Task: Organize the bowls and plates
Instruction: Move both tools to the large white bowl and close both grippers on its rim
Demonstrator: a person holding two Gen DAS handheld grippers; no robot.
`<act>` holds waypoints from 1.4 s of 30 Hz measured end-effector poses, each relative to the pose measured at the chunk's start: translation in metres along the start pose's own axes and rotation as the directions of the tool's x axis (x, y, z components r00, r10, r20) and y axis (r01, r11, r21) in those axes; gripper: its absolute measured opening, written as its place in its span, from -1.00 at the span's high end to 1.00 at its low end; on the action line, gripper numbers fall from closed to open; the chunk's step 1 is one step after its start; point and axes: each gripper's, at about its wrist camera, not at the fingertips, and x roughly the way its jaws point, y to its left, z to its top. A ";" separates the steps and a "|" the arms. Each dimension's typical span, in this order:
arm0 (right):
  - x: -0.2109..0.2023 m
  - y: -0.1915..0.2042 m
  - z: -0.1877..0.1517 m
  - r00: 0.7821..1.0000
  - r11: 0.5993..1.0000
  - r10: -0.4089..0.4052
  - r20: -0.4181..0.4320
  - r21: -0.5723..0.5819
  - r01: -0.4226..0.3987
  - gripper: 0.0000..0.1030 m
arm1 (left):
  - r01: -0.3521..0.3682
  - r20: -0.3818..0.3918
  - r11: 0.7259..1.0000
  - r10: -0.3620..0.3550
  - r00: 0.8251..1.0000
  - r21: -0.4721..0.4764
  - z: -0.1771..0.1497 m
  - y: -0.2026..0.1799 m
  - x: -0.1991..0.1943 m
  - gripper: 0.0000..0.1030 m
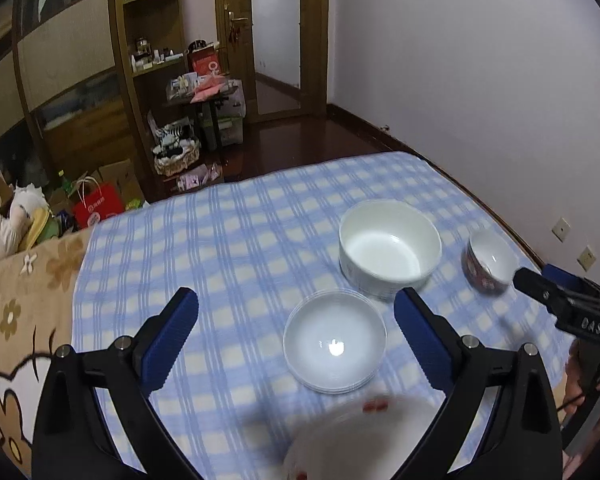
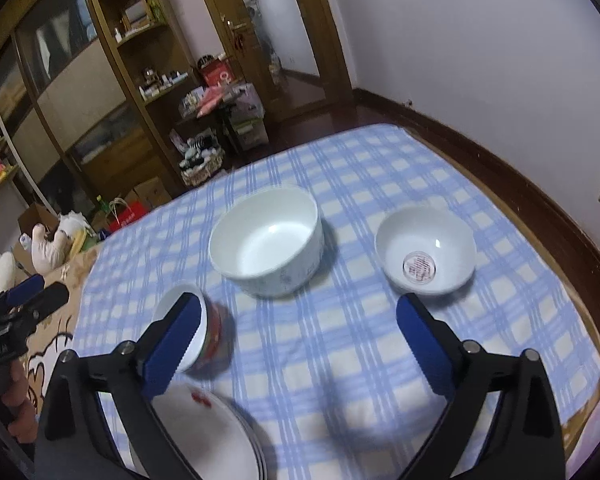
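Note:
A blue checked cloth (image 1: 228, 248) covers the bed. On it stand a large white bowl (image 1: 390, 246), a stack of small white bowls (image 1: 335, 347), a small red-patterned bowl (image 1: 486, 262) and a blurred white plate with red marks (image 1: 364, 440). My left gripper (image 1: 296, 336) is open and empty above the small bowl stack. In the right wrist view the large bowl (image 2: 266, 240), a white bowl with a pink label (image 2: 426, 254), the red-patterned bowl (image 2: 204, 332) and a plate stack (image 2: 208, 436) show. My right gripper (image 2: 298, 340) is open and empty; its left finger overlaps the red-patterned bowl.
A wooden cabinet (image 1: 148, 60) and floor clutter (image 1: 180, 148) stand beyond the bed's far edge. A wall (image 1: 460, 60) runs along the right. A floral blanket (image 1: 16, 300) and soft toys (image 1: 4, 220) lie at the left.

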 end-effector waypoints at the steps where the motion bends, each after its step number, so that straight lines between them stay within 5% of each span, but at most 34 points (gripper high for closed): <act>1: 0.004 -0.001 0.006 1.000 1.000 -0.005 0.003 -0.001 0.005 -0.99 | 0.001 0.003 1.000 -0.001 1.000 0.006 0.009 -0.001 0.007 -0.89; 16: 0.083 -0.010 0.071 0.998 0.998 -0.057 -0.010 -0.019 0.056 -1.00 | 0.021 -0.105 1.000 -0.019 0.994 0.015 0.058 -0.010 0.124 -0.90; 26: 0.135 -0.010 0.076 0.995 0.998 -0.053 -0.082 -0.033 0.051 -1.00 | 0.058 -0.204 0.998 -0.054 0.978 0.015 0.054 -0.025 0.192 -0.89; 42: 0.197 -0.009 0.067 0.972 0.998 -0.051 -0.230 -0.032 0.045 -1.00 | 0.107 -0.328 0.993 -0.088 0.940 0.042 0.034 -0.045 0.244 -0.87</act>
